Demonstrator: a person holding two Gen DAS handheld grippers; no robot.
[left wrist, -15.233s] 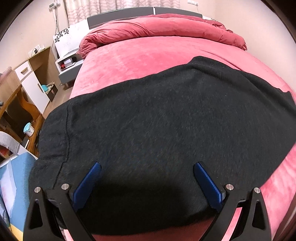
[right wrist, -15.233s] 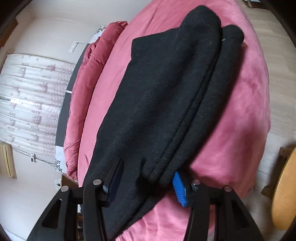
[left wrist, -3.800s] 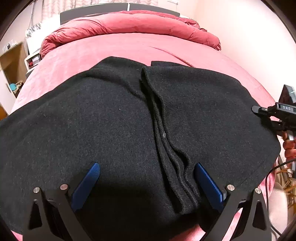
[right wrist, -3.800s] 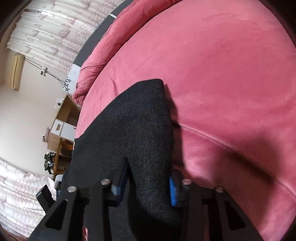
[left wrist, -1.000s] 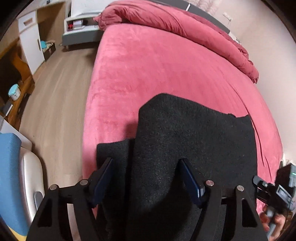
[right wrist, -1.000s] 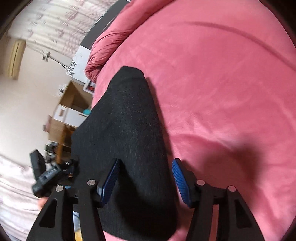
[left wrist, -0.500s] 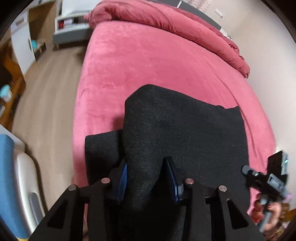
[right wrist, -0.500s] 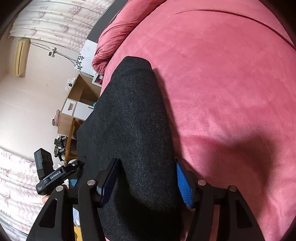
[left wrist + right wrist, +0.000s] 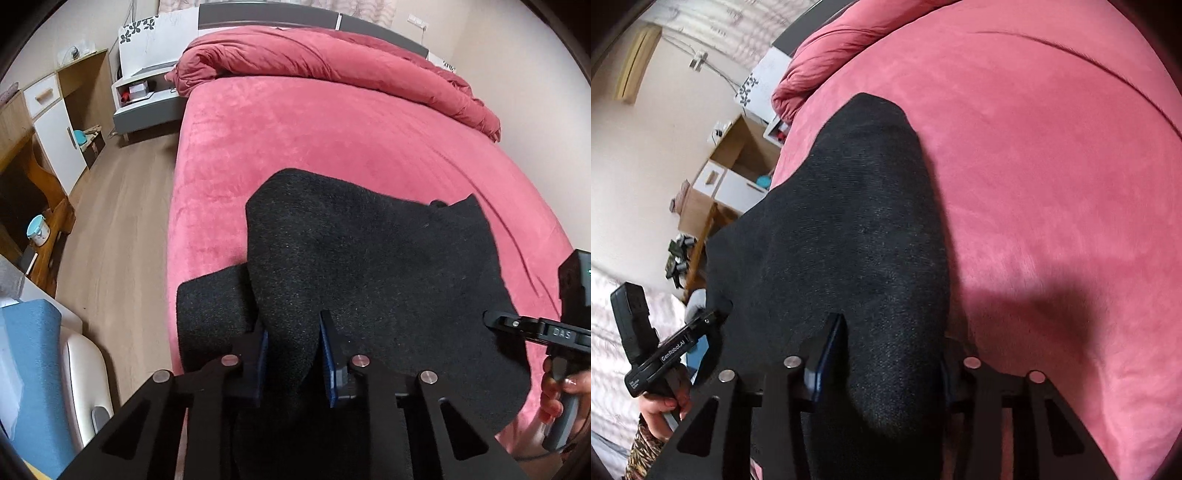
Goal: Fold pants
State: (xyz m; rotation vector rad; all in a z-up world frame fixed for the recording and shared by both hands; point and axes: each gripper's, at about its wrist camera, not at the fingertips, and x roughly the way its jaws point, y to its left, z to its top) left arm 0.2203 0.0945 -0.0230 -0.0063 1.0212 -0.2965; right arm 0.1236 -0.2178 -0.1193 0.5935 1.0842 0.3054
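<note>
Black knit pants (image 9: 369, 258) lie folded near the front edge of the pink bed (image 9: 332, 140). In the left wrist view my left gripper (image 9: 293, 350) has its jaws closing, with the blue pads pinching a raised ridge of the near left edge of the pants. A lower layer sticks out to the left. In the right wrist view my right gripper (image 9: 886, 362) is closing too, and a thick roll of the pants (image 9: 857, 221) fills the gap between its pads. The right pad is mostly hidden by cloth.
A rumpled pink duvet (image 9: 332, 62) lies along the headboard. A nightstand (image 9: 147, 96), a wooden cabinet (image 9: 51, 122) and wood floor (image 9: 122, 221) are to the left of the bed. A hand (image 9: 557, 398) holds the other gripper's handle at the right.
Both pairs of jaws have narrowed onto the pants, the left one much more. The gripped edge has bunched and risen a little off the bed.
</note>
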